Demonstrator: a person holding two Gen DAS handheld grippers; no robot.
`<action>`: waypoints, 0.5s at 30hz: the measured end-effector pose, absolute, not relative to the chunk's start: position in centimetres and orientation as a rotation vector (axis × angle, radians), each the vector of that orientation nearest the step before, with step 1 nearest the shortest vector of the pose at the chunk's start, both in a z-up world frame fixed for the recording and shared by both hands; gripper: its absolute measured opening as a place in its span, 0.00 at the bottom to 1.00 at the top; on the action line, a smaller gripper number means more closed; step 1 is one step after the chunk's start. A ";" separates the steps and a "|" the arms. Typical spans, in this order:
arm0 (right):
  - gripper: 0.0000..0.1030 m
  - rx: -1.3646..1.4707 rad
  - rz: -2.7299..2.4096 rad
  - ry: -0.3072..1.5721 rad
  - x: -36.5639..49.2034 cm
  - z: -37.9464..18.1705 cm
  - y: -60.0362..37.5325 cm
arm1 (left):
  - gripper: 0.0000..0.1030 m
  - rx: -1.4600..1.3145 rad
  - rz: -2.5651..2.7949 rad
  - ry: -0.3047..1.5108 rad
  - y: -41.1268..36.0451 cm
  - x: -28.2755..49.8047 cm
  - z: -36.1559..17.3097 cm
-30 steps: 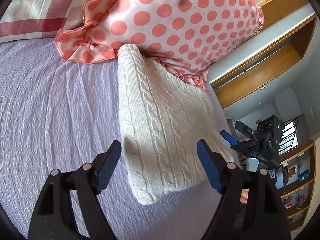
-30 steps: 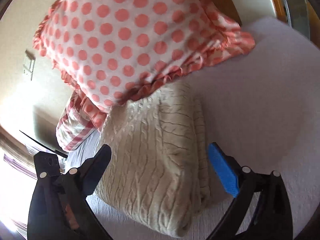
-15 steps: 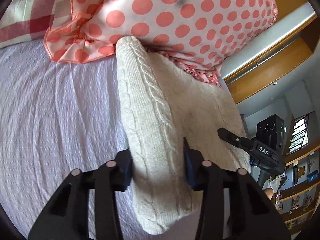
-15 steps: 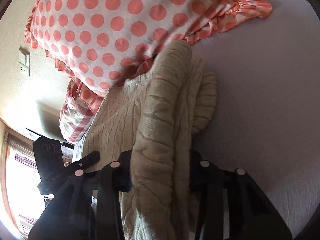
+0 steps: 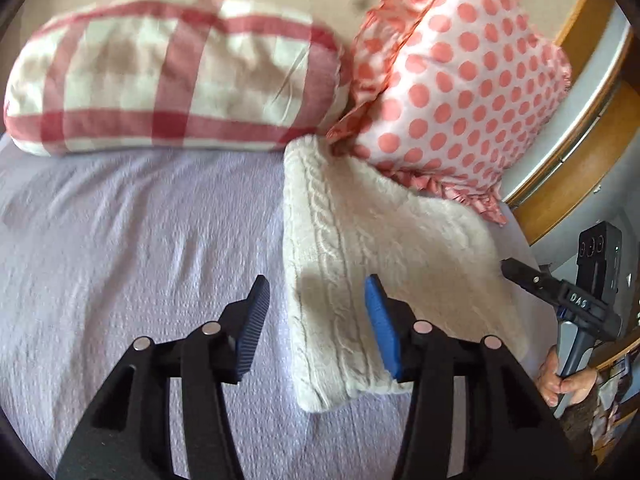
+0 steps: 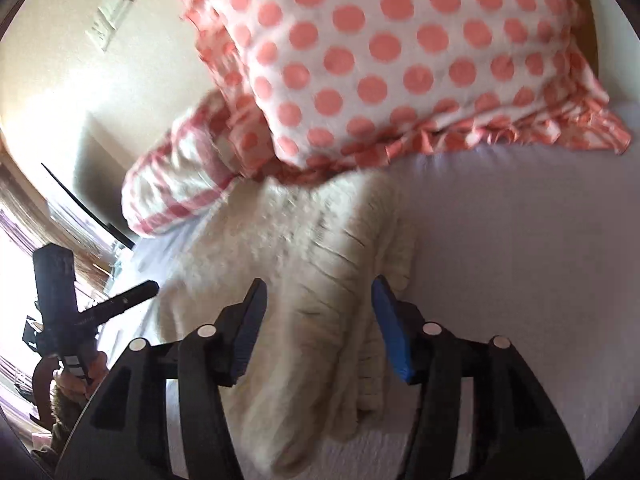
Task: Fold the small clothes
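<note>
A folded cream cable-knit sweater [image 5: 360, 248] lies on the lilac bedsheet [image 5: 140, 240], its far end against the polka-dot pillow [image 5: 460, 92]. My left gripper [image 5: 316, 312] is open, its jaws straddling the sweater's left edge without holding it. In the right wrist view the sweater [image 6: 304, 280] lies between the open jaws of my right gripper [image 6: 318, 316], its stacked folded edges on the right. The right gripper also shows in the left wrist view [image 5: 520, 272] at the sweater's right side, and the left gripper in the right wrist view [image 6: 136, 292].
A red-and-white checked pillow [image 5: 172, 76] lies at the head of the bed, left of the polka-dot pillow [image 6: 400, 52]. A wooden frame [image 5: 580, 128] runs along the bed's right side. The bedsheet [image 6: 520, 260] stretches right of the sweater.
Both grippers were shut on the sweater's sides half a second ago and lifted it; now both have opened and the sweater lies flat by the pillows. Both grippers have pulled back a little.
</note>
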State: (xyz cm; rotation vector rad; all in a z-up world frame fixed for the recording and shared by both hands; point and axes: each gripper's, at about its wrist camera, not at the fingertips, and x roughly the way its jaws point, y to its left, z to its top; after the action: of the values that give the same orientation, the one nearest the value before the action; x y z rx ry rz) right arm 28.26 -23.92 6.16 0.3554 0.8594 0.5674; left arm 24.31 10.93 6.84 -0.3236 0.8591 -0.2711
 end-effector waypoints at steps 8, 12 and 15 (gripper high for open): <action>0.92 0.319 0.623 1.025 26.6 4.0 -19.2 | 0.68 -0.282 -0.463 0.933 3.7 24.0 5.5; 0.91 0.356 0.570 1.007 27.1 3.6 -19.9 | 0.67 -0.147 -0.397 0.953 1.7 23.8 4.4; 0.95 0.264 0.528 0.886 23.2 6.1 -20.4 | 0.81 -0.062 -0.367 0.892 2.4 20.6 6.0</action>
State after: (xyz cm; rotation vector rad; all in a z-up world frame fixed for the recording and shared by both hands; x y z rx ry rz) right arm 23.16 -20.44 6.13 0.2643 0.8856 0.5283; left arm 20.59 2.42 6.03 -0.0620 0.8924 -0.3670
